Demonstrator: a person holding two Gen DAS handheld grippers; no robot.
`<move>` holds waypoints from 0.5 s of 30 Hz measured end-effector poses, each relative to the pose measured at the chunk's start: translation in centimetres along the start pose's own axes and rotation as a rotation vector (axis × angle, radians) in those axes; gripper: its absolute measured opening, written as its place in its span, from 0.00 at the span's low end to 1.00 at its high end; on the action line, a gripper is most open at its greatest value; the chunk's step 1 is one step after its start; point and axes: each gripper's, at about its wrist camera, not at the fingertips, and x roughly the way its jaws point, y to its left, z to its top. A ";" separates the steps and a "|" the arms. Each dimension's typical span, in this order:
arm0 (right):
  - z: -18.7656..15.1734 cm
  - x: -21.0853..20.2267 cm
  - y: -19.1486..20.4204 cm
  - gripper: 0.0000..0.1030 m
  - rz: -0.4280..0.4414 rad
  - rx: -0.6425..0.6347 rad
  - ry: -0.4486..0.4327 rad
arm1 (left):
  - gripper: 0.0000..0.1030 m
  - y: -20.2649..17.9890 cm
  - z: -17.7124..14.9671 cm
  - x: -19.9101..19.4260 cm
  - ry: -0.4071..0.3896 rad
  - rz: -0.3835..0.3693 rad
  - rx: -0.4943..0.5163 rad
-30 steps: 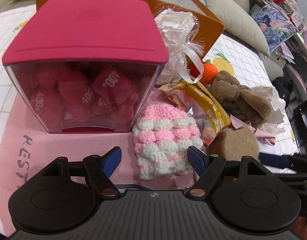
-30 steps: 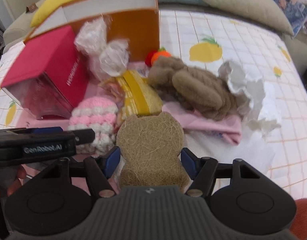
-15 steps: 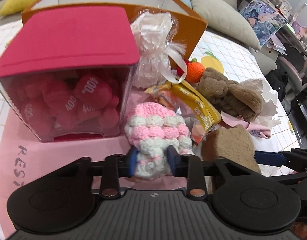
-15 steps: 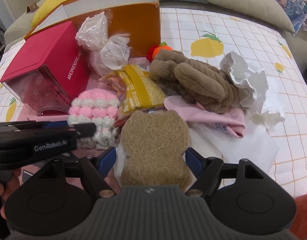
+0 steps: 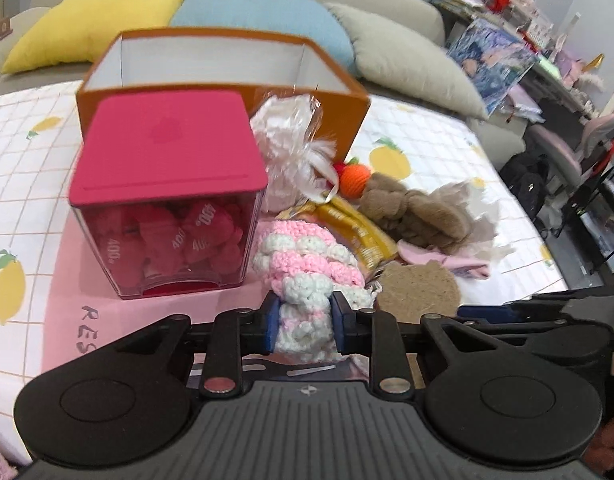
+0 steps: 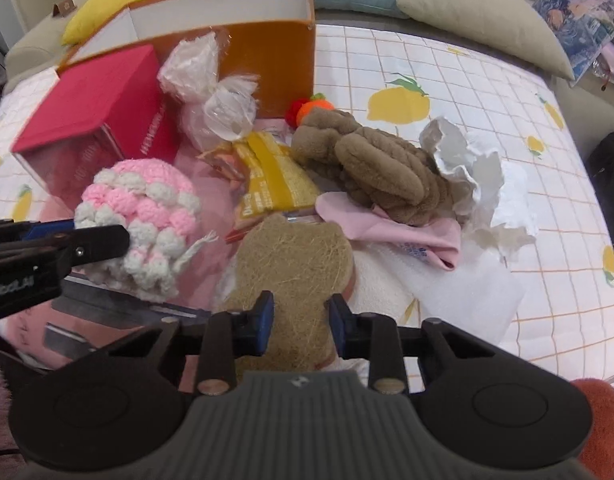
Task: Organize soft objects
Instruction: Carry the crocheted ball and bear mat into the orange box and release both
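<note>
My left gripper [image 5: 303, 322] is shut on the lower end of a pink-and-white crocheted hat [image 5: 307, 264] and holds it lifted off the pink mat; the hat also shows in the right wrist view [image 6: 143, 216]. My right gripper [image 6: 301, 320] is shut on the base of a tan, bear-shaped loofah pad [image 6: 295, 264], which also shows in the left wrist view [image 5: 417, 288]. An open orange box [image 5: 211, 64] stands behind the pile, seen too in the right wrist view [image 6: 267, 44].
A pink-lidded clear box [image 5: 167, 208] of pink items stands left. The pile holds a cellophane bundle [image 5: 295, 152], a yellow packet [image 6: 271, 180], a brown plush [image 6: 371, 168], an orange ball [image 5: 353, 178], pink cloth [image 6: 407, 232] and white paper [image 6: 479, 188]. Cushions line the back.
Both grippers closed: the left on the crocheted hat, then raised it; the right on the loofah pad. Both cameras pulled back and up from the pile.
</note>
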 end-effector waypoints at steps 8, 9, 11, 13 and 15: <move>-0.2 1.0 0.4 0.87 0.016 -0.006 0.055 | 0.28 0.1 0.1 -1.4 0.000 0.015 -0.003; -0.4 1.3 0.6 0.87 0.016 -0.017 0.066 | 0.28 0.1 0.0 -1.3 0.005 0.022 -0.005; -0.7 1.9 1.3 0.87 0.015 -0.050 0.086 | 0.29 0.2 -0.1 -1.3 0.011 0.026 -0.012; -1.1 2.6 2.1 0.84 -0.003 -0.095 0.100 | 0.28 0.5 -0.3 -1.4 0.008 0.028 -0.017; -1.5 3.1 2.8 0.69 -0.041 -0.134 0.121 | 0.28 0.6 -0.3 -1.6 0.004 0.026 -0.022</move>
